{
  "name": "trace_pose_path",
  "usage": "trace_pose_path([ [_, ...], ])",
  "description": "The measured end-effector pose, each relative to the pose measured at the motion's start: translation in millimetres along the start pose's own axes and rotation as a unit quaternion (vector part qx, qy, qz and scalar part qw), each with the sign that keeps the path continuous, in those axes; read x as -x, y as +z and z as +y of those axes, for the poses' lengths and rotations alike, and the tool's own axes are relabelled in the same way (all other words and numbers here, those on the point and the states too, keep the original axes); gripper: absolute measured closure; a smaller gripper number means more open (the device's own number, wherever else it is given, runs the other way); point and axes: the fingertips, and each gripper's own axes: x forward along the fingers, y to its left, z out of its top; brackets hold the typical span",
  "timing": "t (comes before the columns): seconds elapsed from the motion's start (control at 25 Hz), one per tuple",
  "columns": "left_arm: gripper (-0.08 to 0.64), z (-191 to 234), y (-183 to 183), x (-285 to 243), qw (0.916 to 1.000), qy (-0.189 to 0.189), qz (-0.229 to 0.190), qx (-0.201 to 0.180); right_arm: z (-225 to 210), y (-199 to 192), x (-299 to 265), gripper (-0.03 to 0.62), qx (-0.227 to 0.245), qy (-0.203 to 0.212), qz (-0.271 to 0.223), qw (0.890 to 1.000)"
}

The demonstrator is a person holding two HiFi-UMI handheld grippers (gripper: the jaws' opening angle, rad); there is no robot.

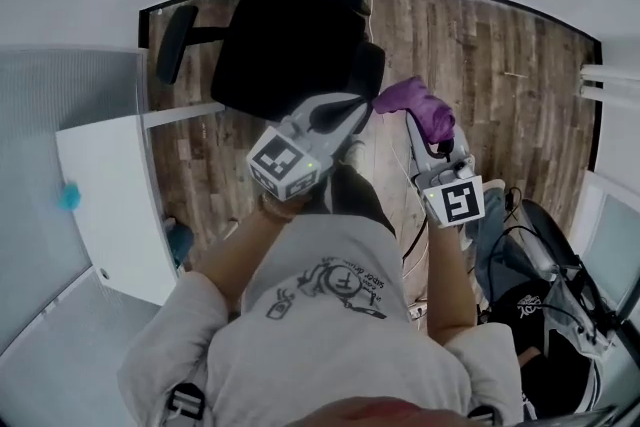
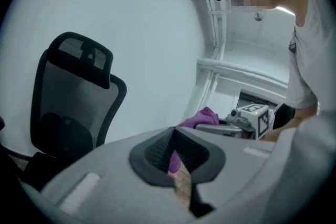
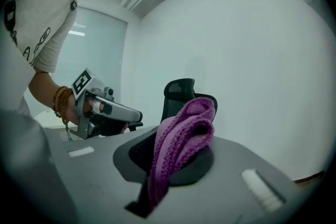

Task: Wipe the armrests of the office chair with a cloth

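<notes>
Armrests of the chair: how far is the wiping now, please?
Done: the right tongs grip the cloth. In hand: both tongs hang in the air short of the chair; the left tongs look shut. Left: all the wiping. The cloth touches no armrest, and the one armrest in view has nothing on it.

We are in an office: a black mesh office chair (image 1: 290, 55) with a headrest stands on a wood-plank floor (image 1: 480, 85). Beside it we see a white bench (image 1: 110, 195), a frosted glass partition (image 1: 60, 105) and plain white walls (image 2: 157, 34).
</notes>
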Motion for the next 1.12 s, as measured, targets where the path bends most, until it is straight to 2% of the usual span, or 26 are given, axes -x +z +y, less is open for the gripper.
trace_pose_path([
  [0.32,0.56,-33,44,16,0.9996,-0.002,-0.02,-0.02,5,53,28,0.565,0.017,-0.017,0.014,1.0],
  [0.44,0.56,-44,53,20,0.9994,-0.003,-0.024,-0.025,3,63,36,0.566,0.025,-0.027,0.018,0.999],
  [0.6,0.56,-52,60,24,0.9991,0.006,-0.03,-0.03,5,69,40,0.566,0.022,-0.019,0.014,0.999],
  [0.84,0.56,-49,59,42,0.9978,0.044,-0.037,-0.032,30,77,22,0.566,0.029,0.032,0.004,0.999],
  [1.12,0.56,-36,58,88,0.9895,0.13,-0.059,-0.023,71,87,-11,0.565,0.038,0.133,-0.003,0.99],
])
